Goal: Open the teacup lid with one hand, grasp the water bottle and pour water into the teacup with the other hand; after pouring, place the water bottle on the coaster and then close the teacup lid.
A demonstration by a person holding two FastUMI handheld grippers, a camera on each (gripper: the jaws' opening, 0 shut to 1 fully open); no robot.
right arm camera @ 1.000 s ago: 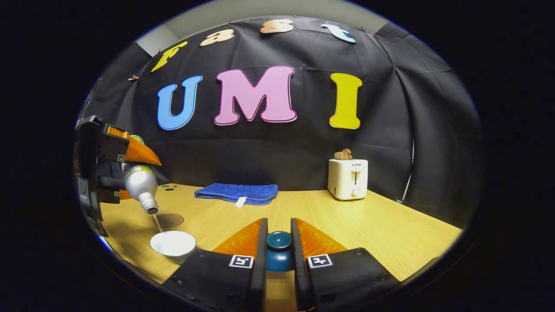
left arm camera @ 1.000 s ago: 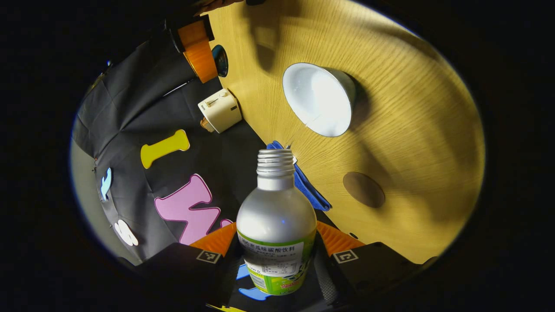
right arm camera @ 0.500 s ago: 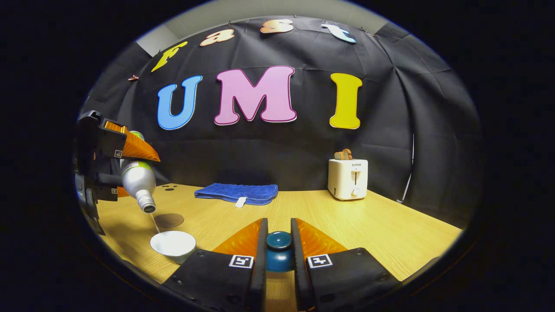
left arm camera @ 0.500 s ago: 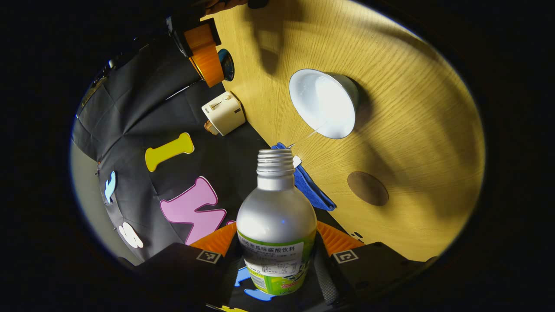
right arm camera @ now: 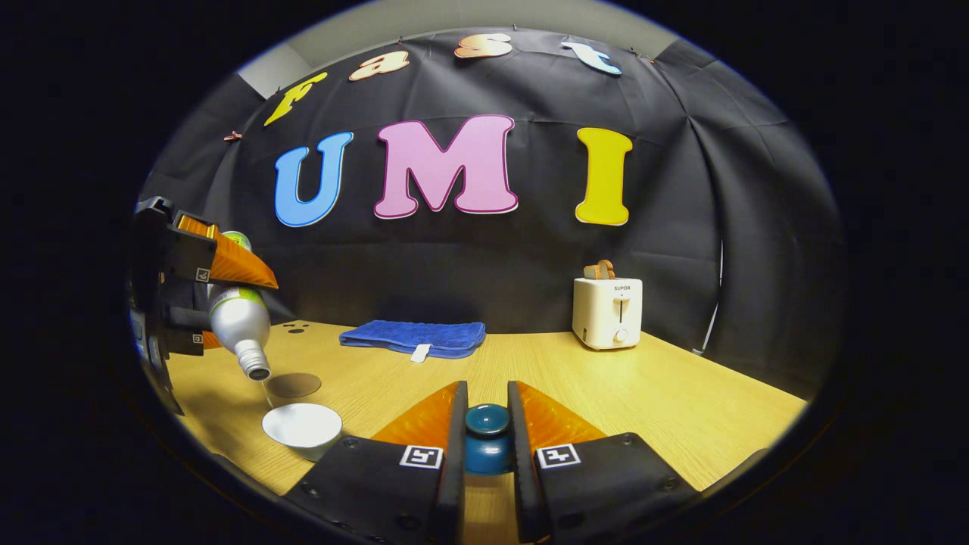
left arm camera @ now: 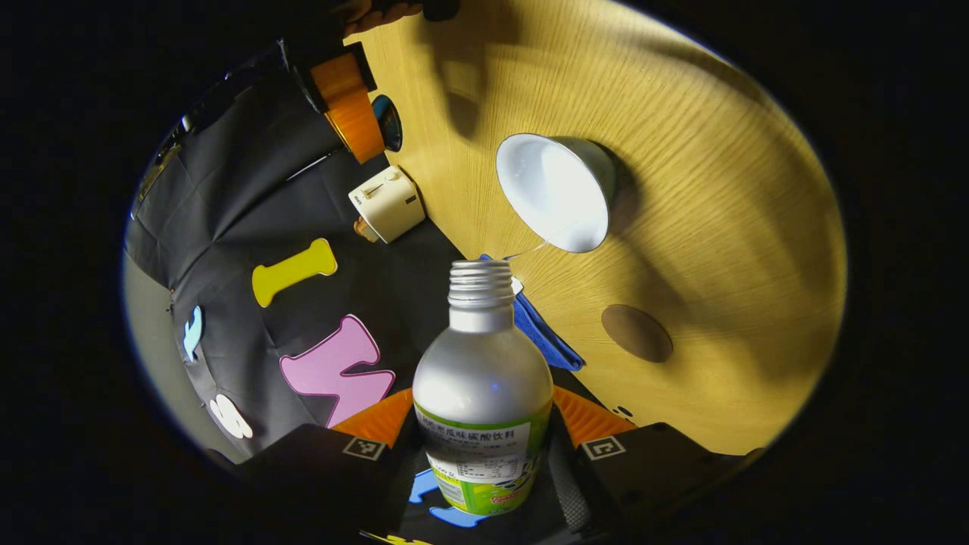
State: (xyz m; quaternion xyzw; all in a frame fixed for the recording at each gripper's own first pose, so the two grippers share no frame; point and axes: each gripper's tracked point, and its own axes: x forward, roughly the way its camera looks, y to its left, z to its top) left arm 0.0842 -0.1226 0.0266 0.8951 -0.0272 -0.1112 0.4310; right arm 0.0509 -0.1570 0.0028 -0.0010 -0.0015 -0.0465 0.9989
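Observation:
In the left gripper view my left gripper (left arm camera: 483, 424) is shut on a silver water bottle (left arm camera: 482, 378) with a green label, tilted mouth-down toward the white teacup (left arm camera: 556, 191). A thin stream of water runs from the bottle's mouth to the cup's rim. The round brown coaster (left arm camera: 637, 333) lies on the table beside the cup. In the right gripper view my right gripper (right arm camera: 486, 428) is shut on the knob of the dark blue teacup lid (right arm camera: 486, 437), held off to the right of the teacup (right arm camera: 302, 428). The left gripper (right arm camera: 208, 291) with the bottle (right arm camera: 238, 324) hangs over the cup, the coaster (right arm camera: 294, 384) just behind.
A folded blue towel (right arm camera: 413, 337) lies at the back of the wooden table (right arm camera: 681, 401). A white toaster (right arm camera: 607, 310) with bread in it stands at the back right. In the left gripper view the right gripper (left arm camera: 348, 106) and a hand show near the toaster (left arm camera: 386, 204).
The bottle has shifted slightly over the cup and still pours a thin stream. The right gripper holds the lid still.

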